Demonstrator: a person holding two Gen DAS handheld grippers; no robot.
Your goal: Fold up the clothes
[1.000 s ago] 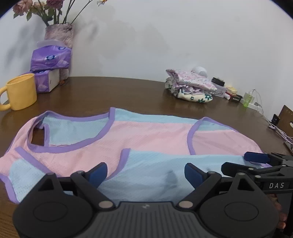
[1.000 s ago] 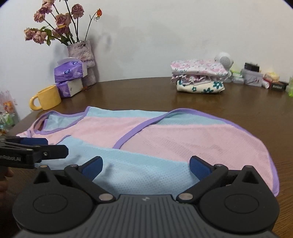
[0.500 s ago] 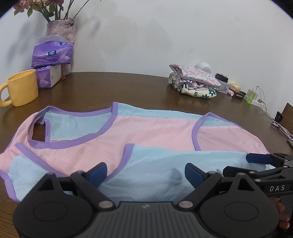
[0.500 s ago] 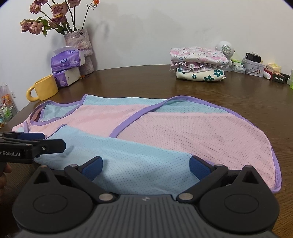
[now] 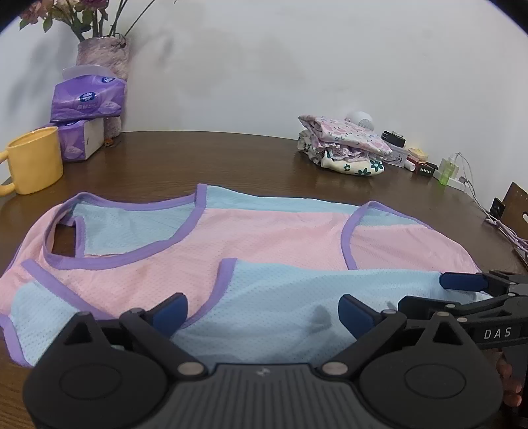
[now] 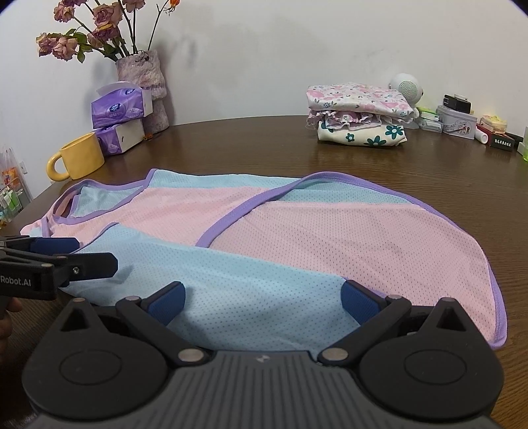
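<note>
I see the brown wooden table (image 5: 231,158) under everything, and spread flat across its near half lies the pink, blue and purple-trimmed mesh garment (image 5: 264,237), its blue panel folded over toward me. My left gripper (image 5: 262,310) has its fingers spread wide and its jaws are opening; the blue cloth lies between and beneath the pads, which press on nothing. My right gripper (image 6: 262,298) also stands wide over the blue panel, pads clear of the cloth.

Each camera catches the other tool: the left view shows the right gripper's fingers (image 5: 462,281) reaching in from the right edge over the garment's corner, and the right view shows the left one entering from the left.

At the far side sits a stack of folded floral clothes (image 6: 359,114). Only the right view shows the full bunch of dried roses (image 6: 92,29) above the vase (image 6: 145,79); the left view crops them. Tissue packs (image 5: 85,99) and a yellow mug (image 5: 34,160) stand at the left. Only the left view shows the cables (image 5: 495,214) trailing off the right edge.
</note>
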